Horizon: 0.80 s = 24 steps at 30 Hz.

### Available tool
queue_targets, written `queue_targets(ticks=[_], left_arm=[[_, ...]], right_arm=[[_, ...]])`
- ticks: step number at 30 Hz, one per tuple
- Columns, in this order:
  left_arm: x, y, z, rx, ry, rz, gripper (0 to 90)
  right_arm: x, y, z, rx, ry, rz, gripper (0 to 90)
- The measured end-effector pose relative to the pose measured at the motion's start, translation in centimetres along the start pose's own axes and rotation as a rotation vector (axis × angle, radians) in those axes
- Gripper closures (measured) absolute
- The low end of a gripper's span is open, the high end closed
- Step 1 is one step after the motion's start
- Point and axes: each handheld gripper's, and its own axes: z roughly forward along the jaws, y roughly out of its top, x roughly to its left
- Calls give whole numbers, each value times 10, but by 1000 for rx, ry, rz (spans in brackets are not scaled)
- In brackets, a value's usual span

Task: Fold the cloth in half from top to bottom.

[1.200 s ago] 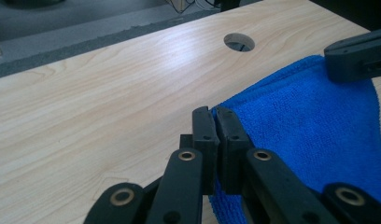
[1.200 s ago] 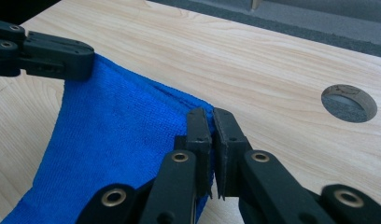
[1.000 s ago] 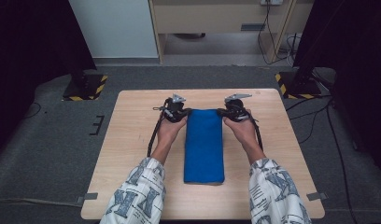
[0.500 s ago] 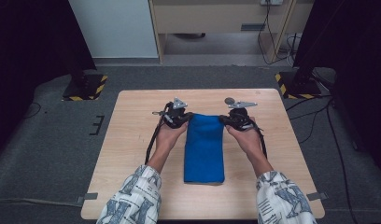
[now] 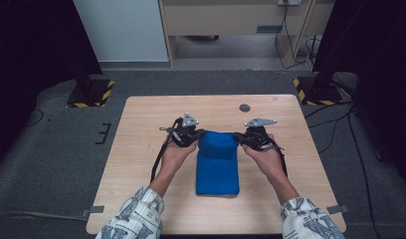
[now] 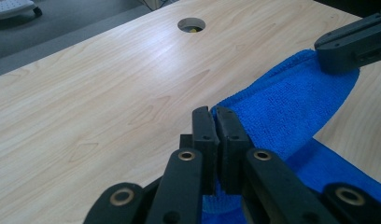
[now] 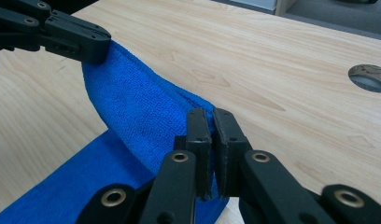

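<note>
High view: blue cloth (image 5: 218,167) at table (image 5: 141,149) centre, long axis running away from person. Far end lifted, partway folded toward near end; rest left flat. Left gripper (image 5: 193,137) and right gripper (image 5: 239,137) each at far corner.

Left gripper view: jaws clamped on cloth (image 6: 291,105) corner.

Right gripper view: jaws pinching other corner of cloth (image 7: 137,112); edge slung between grippers.

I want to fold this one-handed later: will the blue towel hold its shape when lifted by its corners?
Probably not. The blue towel sags in a curve between the left gripper and the right gripper, so it looks floppy. Its looped, terry-like surface suggests that it grips rather than slips. It seems light: each pair of jaws holds a corner up by a thin pinch.
</note>
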Motion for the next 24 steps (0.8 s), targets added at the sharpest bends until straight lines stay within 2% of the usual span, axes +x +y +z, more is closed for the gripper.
queue_targets(ticks=[4, 11, 16, 24], left_arm=[[-3, -4, -3, -3, -7, 6, 874], [-7, -14, -7, 2, -30, -10, 874], [-13, -20, -15, -1, -44, 7, 873], [-19, -38, -18, 15, -66, 4, 873]], right_arm=[[3, -5, -2, 6, 5, 0, 863], [8, -13, -7, 5, 25, -9, 863], [13, -22, -13, 1, 45, -10, 863], [22, -40, -9, 18, 65, -18, 862]])
